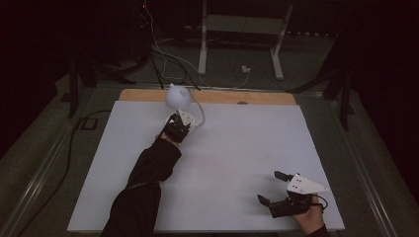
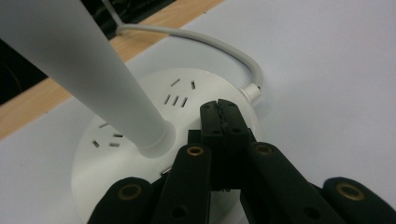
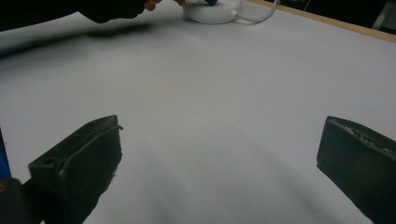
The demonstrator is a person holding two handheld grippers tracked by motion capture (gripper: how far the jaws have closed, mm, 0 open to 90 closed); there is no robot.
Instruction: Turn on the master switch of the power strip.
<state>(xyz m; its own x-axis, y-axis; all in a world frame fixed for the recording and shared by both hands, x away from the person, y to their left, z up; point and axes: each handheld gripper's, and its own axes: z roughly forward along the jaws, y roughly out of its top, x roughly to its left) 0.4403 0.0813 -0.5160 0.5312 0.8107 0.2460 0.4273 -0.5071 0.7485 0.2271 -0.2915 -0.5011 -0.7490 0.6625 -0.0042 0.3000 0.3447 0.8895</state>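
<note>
A white desk lamp stands at the back of the table, its rounded head (image 1: 177,96) above a round base (image 2: 187,88) that has socket slots in its top. A tapered white stem (image 2: 93,79) rises from the base. My left gripper (image 2: 223,112) is shut with nothing between its jaws, and its tips rest on top of the base just right of the stem; in the high view the left gripper (image 1: 177,126) sits right by the lamp. My right gripper (image 1: 272,186) stands open and empty over the table's front right; its own view has the right gripper (image 3: 219,158) with wide-apart jaws.
A white cable (image 2: 210,39) loops from the base toward the wooden back edge (image 1: 257,98). The white table sheet (image 1: 237,148) lies bare between the two grippers. Behind the table are floor cables (image 1: 168,59) and a metal desk frame (image 1: 242,24). The room is dark.
</note>
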